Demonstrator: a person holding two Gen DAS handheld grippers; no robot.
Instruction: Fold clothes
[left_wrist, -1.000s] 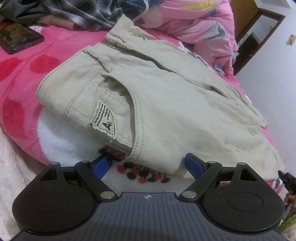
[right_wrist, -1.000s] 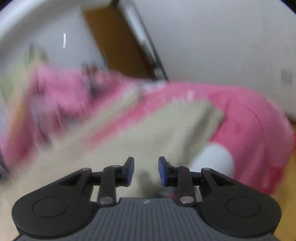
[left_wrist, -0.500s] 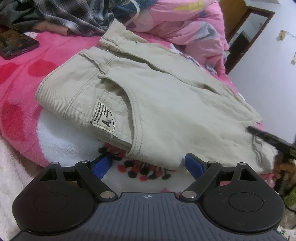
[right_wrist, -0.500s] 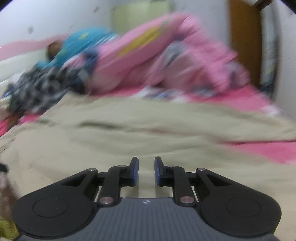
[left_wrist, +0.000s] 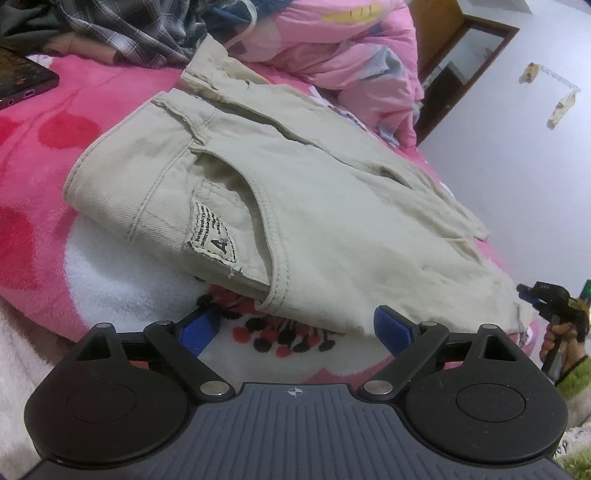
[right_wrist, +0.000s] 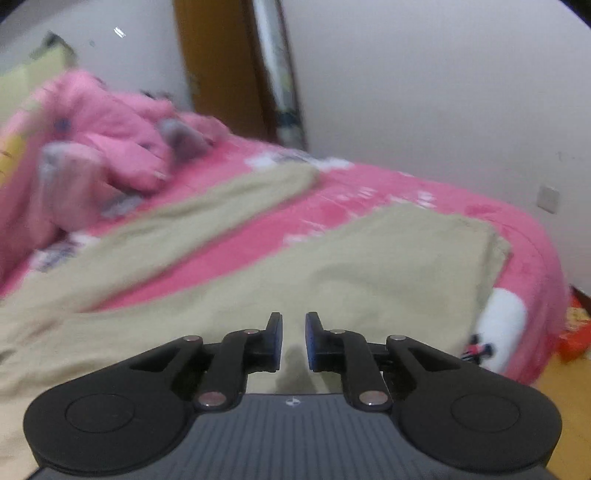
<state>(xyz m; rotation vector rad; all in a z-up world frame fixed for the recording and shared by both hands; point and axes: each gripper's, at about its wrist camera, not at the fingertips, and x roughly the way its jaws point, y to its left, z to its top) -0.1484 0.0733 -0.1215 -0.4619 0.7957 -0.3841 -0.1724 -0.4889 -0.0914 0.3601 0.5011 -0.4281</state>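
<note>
Barely started on the folding, judging by the layout; beige trousers spread flat on the pink bed, waistband end and stitched pocket label nearest the left hand-held gripper, legs running off toward the far edge of the bed; in the right wrist view, the two legs lying apart in a V with a strip of pink blanket showing between them, so not even brought together lengthwise yet; still to do: one leg over the other, then a fold or two down the length. Left hand-held gripper just short of the trousers' near hem, jaws wide and opening a touch more, nothing between the pads, only the printed blanket below. Right hand-held gripper hovering over the nearer leg of the trousers, jaws narrow with a slim gap, no cloth pinched as far as visible; picture blurry there, so contact with the fabric hard to call. Behind the trousers, a heap of plaid and pink stuff, probably more laundry waiting; phone off beside the waistband, out of the way.
</note>
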